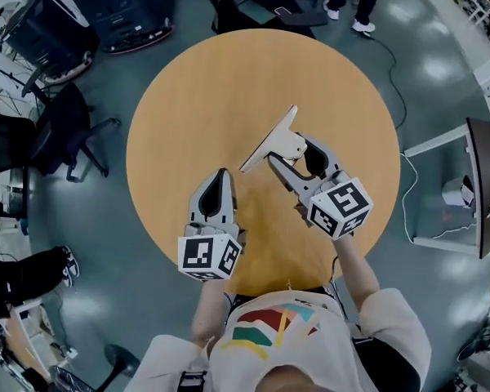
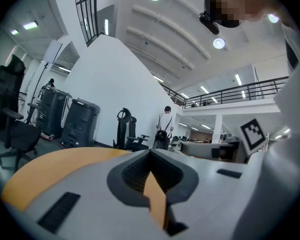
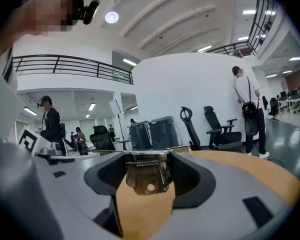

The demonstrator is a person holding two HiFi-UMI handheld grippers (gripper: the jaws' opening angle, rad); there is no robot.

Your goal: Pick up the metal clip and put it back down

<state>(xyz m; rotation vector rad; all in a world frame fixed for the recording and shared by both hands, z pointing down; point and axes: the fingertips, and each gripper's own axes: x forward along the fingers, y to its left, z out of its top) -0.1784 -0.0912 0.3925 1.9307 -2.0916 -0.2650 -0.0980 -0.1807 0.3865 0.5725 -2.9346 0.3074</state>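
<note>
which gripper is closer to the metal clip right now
Right. The right gripper has the metal clip gripped between its jaws. The left gripper is apart from it, off to its left, shut and empty.

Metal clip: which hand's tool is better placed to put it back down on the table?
Right, most likely. The right tool is shut on the metal clip over the round table, so it only needs lowering and opening. The left tool is shut, empty and off to the side.

Metal clip [image 3: 147,176]: shiny, spring-hinged, gripped in right tool [image 1: 284,155], tilted.
</note>
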